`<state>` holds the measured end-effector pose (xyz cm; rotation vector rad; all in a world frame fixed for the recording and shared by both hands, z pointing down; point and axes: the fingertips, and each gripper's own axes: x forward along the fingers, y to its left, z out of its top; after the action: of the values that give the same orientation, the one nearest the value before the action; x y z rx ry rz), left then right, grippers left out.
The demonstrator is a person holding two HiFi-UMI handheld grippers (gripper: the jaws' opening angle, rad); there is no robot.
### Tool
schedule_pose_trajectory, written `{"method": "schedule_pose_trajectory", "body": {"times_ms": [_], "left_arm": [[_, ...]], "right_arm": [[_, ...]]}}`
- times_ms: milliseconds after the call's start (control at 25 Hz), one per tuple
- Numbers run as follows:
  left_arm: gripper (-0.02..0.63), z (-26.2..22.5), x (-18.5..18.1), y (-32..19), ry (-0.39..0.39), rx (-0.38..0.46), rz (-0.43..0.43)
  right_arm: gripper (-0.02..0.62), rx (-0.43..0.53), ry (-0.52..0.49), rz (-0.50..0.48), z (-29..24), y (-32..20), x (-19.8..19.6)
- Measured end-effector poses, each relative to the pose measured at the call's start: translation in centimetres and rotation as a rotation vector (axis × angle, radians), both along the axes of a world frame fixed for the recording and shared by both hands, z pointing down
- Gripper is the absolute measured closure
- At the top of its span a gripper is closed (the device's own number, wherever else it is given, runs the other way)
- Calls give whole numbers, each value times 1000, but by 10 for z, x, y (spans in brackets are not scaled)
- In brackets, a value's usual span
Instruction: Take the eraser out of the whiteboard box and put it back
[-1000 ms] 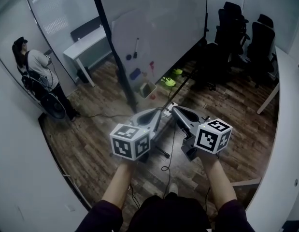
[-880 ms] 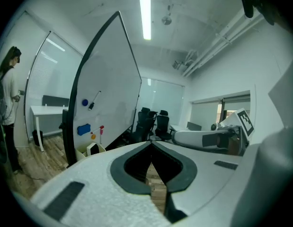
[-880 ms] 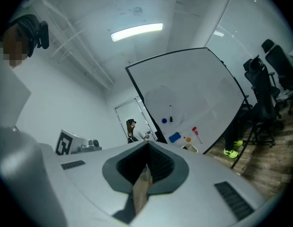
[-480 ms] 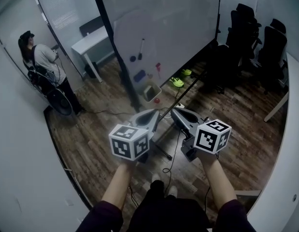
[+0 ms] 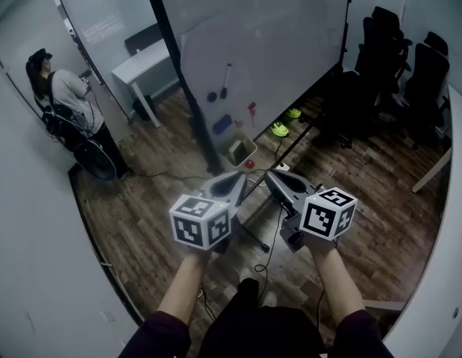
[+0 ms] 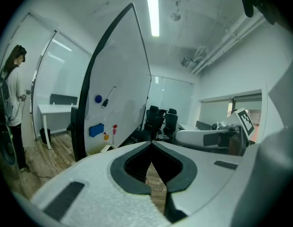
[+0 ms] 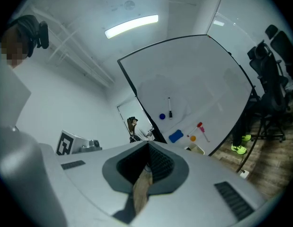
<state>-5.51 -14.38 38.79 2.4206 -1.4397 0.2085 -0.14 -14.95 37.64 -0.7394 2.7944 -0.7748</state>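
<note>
Eraser [image 5: 222, 124] clings to the whiteboard [image 5: 275, 36] above the box [image 5: 242, 151], well apart from both grippers, toward eleven o'clock. Left gripper [image 5: 238, 180] and right gripper [image 5: 271, 176] have their jaws closed on nothing.

Person [image 5: 57, 99] standing far left beside glass wall, white table [image 5: 145, 57] just past them. Black office chairs [image 5: 410, 73] bunched top right. Neon-green shoes [image 5: 280, 129] on wood floor [image 5: 133, 207]. Black marker [image 5: 226, 79] stuck on whiteboard [image 5: 283, 28]

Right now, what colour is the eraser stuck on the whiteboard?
Blue. The eraser shows best in the left gripper view, low on the whiteboard.
</note>
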Motion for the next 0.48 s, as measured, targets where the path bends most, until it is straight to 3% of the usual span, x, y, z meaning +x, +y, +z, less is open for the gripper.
{"method": "schedule_pose_trajectory", "body": {"times_ms": [480], "left_arm": [[600, 24, -36, -60, 26, -42, 38]], "right_arm": [[592, -32, 22, 36, 17, -58, -39]]}}
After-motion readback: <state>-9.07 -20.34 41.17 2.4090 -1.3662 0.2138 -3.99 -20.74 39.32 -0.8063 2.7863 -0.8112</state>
